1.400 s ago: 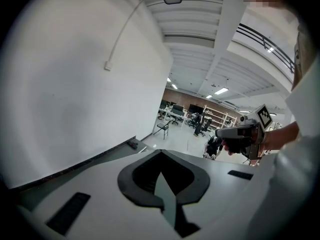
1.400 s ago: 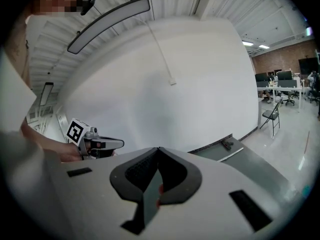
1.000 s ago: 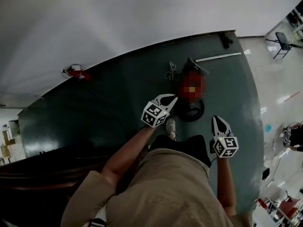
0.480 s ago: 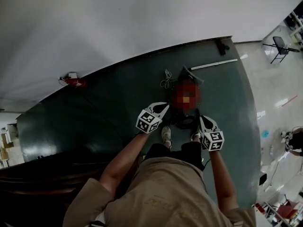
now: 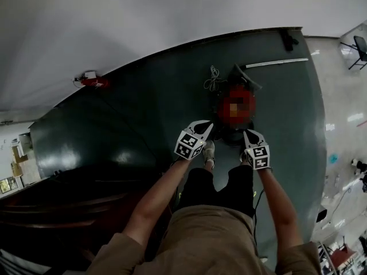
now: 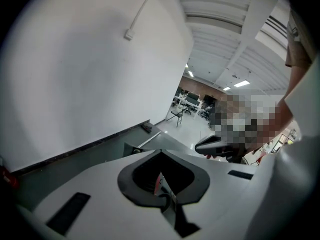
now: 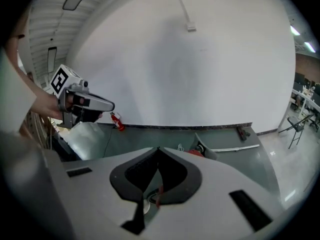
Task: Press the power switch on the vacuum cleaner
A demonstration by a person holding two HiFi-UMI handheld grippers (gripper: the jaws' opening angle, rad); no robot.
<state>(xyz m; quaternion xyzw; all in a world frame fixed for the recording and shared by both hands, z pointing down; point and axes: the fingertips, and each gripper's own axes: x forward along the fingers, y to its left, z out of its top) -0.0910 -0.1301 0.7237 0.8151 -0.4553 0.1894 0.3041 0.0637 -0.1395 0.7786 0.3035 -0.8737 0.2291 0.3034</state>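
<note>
The red, round canister vacuum cleaner with a black base (image 5: 235, 110) is seen standing on the dark green floor (image 5: 132, 125), toward its far edge below the white wall (image 5: 143, 27), just ahead of the person's light shoe (image 5: 207, 152); its power switch cannot be made out. The left hand-held gripper (image 5: 207, 124) is held just left of the cleaner, jaws pressed together on nothing; the right hand-held gripper (image 5: 248, 133) is held over the cleaner's near side, jaws likewise pressed together and empty.
</note>
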